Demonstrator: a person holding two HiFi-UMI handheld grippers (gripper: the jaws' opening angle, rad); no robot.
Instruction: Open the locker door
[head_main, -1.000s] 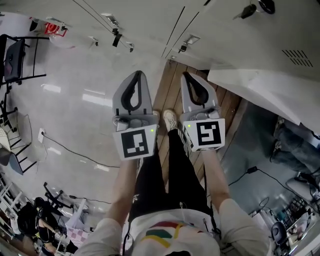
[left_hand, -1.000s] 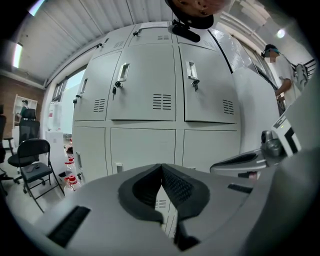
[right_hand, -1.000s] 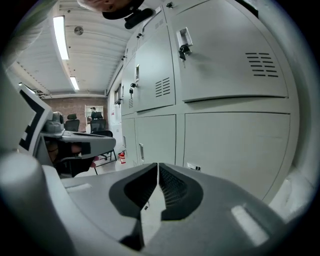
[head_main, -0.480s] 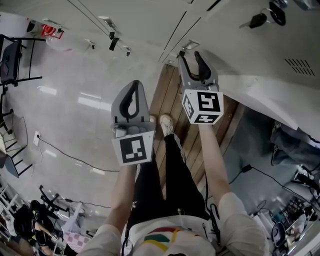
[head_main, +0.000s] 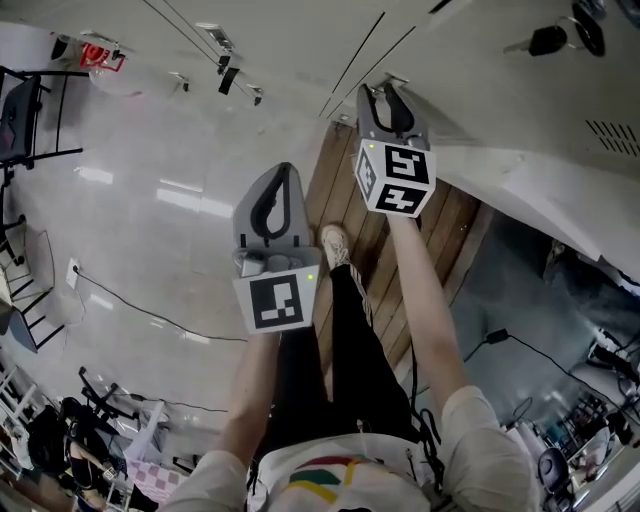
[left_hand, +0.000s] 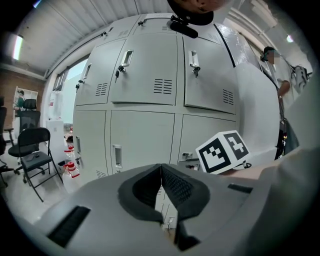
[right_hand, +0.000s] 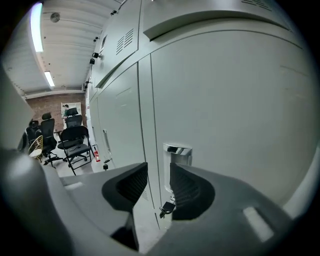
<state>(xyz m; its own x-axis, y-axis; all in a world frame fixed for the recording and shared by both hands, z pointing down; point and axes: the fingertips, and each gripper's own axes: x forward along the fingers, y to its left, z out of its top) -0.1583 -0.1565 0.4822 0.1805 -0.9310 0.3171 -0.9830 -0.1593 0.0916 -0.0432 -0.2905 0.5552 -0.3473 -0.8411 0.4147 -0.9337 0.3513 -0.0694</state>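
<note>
1. We face a bank of grey lockers (left_hand: 145, 75). In the head view it fills the top of the picture above a pale glossy floor (head_main: 150, 200).
2. A strip of wooden planks (head_main: 365, 230) runs along the foot of the lockers, and one shoe (head_main: 338, 243) stands on it.
3. The locker door (right_hand: 235, 110) fills most of the right gripper view. It looks shut and flush with its neighbours, with a narrow seam down its left edge.
4. Black office chairs (right_hand: 75, 140) stand well back on the floor, to the left of the lockers.
5. The left gripper (head_main: 283, 170) hangs over the floor, well short of the lockers. Its jaws are pressed together at the tips with nothing between them.
6. The right gripper (head_main: 388, 95) reaches ahead of the left one, up against the lockers. Its jaws stand apart and have just been closing. Only the door seam shows through the gap, and the pads press on nothing.
7. Each gripper carries a cube with square markers: the left cube (head_main: 278, 302) and the right cube (head_main: 395, 178).
8. A chrome handle (right_hand: 177, 156) sits on the door near its left edge, just beyond the right-hand jaw. We cannot tell whether the jaw touches it.
9. A key (right_hand: 167, 206) with a dark head hangs below the handle, seen low in the gap.
</note>
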